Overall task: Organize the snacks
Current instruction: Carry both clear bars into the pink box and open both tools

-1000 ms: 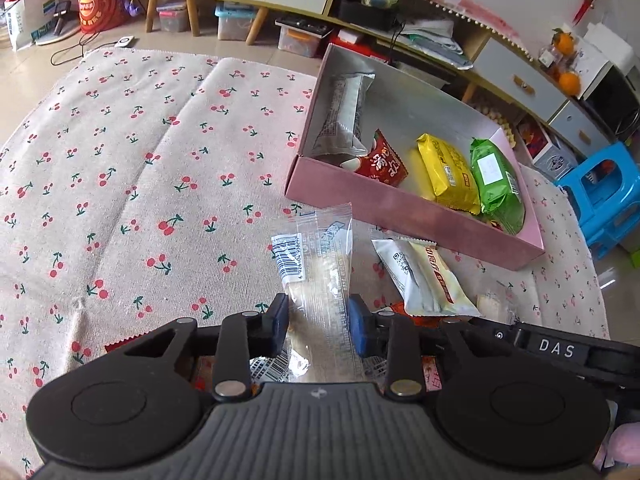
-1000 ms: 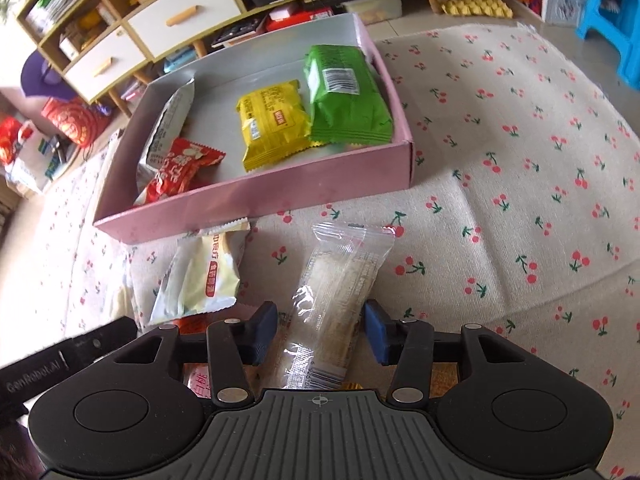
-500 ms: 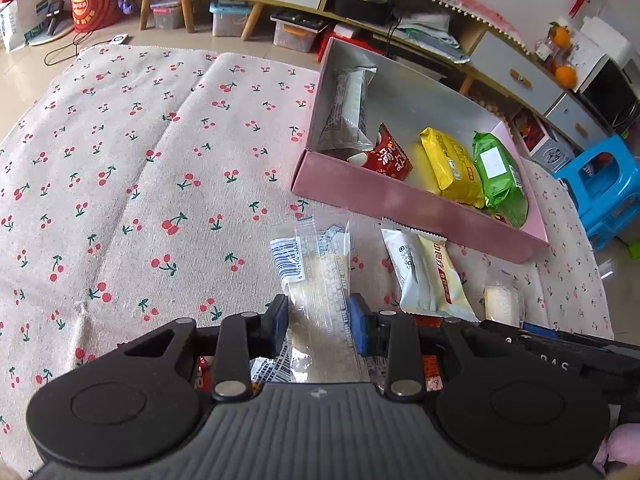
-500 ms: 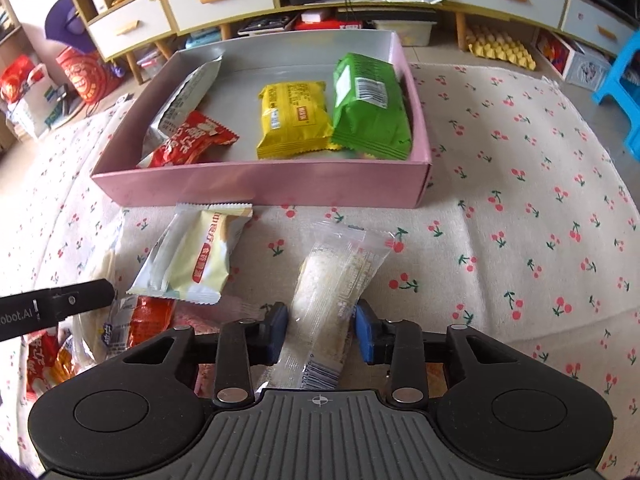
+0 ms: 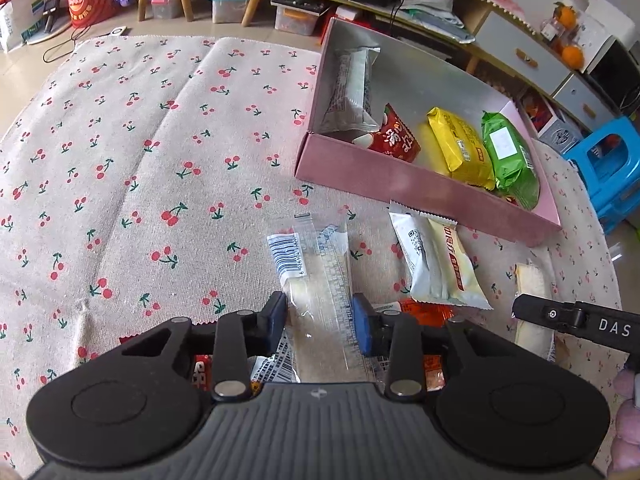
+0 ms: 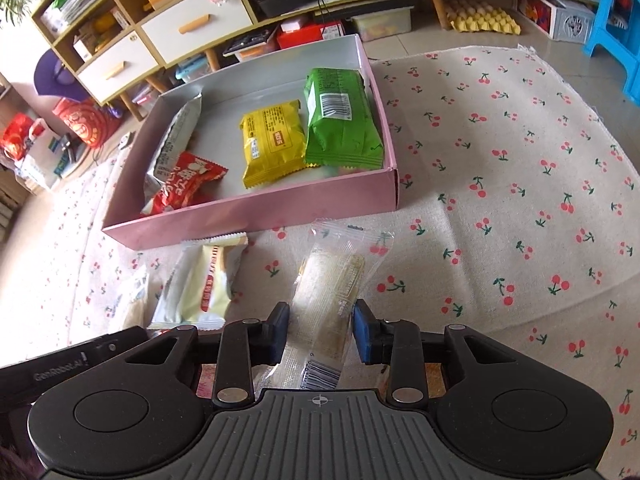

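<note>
On cherry-print cloth (image 6: 500,208), clear-wrapped pale snack bar (image 6: 332,284).

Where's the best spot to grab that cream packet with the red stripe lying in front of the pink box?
Probably across the middle of the cream packet, from above, fingers on its two long edges. It lies flat on the cloth, puffed in the centre; the crimped ends are thin and floppy. Its far end nearly touches the pink box, so approach from the near side.
</note>
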